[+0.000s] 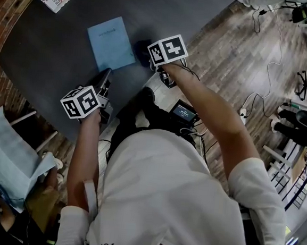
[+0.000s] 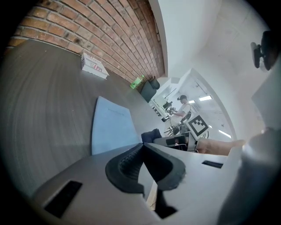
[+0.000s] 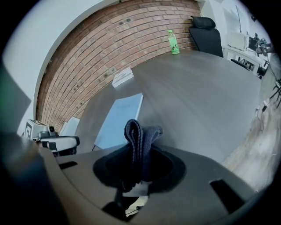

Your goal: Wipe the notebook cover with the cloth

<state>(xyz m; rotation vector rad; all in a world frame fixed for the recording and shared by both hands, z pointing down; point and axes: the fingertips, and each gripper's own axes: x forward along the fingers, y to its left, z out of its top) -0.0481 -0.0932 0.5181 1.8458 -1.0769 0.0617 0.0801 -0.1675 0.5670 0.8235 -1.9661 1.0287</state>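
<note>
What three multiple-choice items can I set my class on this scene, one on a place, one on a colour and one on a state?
1. Where does the notebook lie?
A. on the wooden floor
B. flat on the dark table
C. on a chair

2. What colour is its cover?
A. red
B. yellow
C. light blue

3. What state is the right claw in?
A. shut on the cloth
B. open and empty
C. shut on the notebook

Answers:
1 B: the head view shows it flat on the tabletop.
2 C: the cover reads pale blue in every view.
3 A: the right gripper view shows the folded dark cloth pinched between its jaws.
</note>
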